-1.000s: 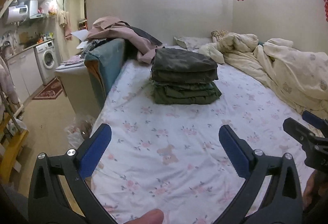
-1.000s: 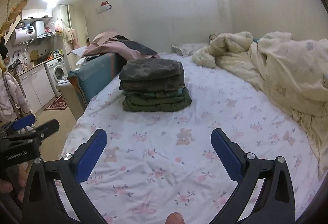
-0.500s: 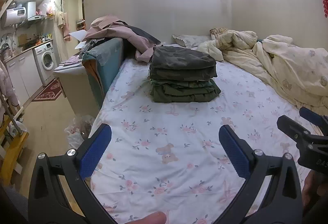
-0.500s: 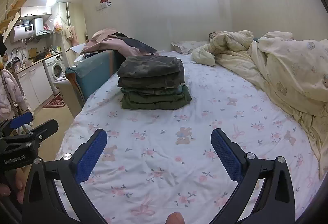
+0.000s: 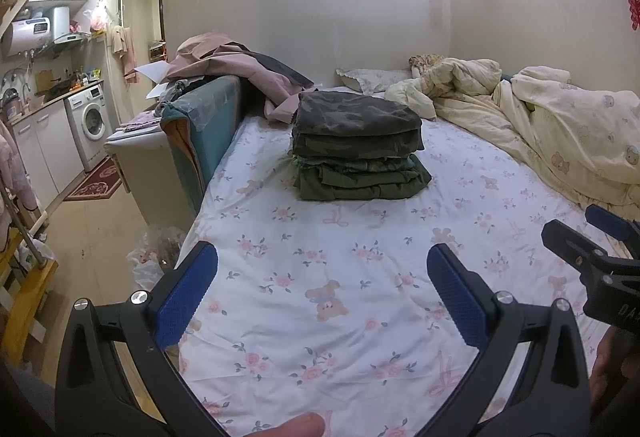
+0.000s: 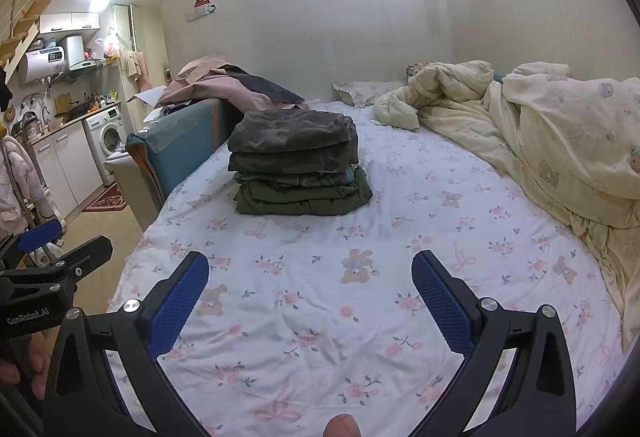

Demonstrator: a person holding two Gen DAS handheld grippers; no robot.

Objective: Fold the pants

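A stack of folded pants (image 5: 358, 147), camouflage on top and olive green below, sits on the floral bedsheet (image 5: 340, 277) toward the far left of the bed; it also shows in the right wrist view (image 6: 298, 167). My left gripper (image 5: 320, 291) is open and empty, held above the sheet well short of the stack. My right gripper (image 6: 310, 291) is open and empty too, beside the left one. Each gripper shows at the edge of the other's view: the right one (image 5: 600, 249), the left one (image 6: 52, 253).
A cream duvet (image 5: 540, 125) is bunched along the bed's right side, with a pillow (image 5: 372, 79) at the head. A teal sofa back (image 5: 208, 125) piled with pink clothes (image 5: 232, 65) borders the bed's left edge. A kitchen with a washing machine (image 5: 90, 119) lies beyond.
Both grippers have drawn back and lowered a little, so the stack looks slightly farther off. Both jaws stay open and empty.
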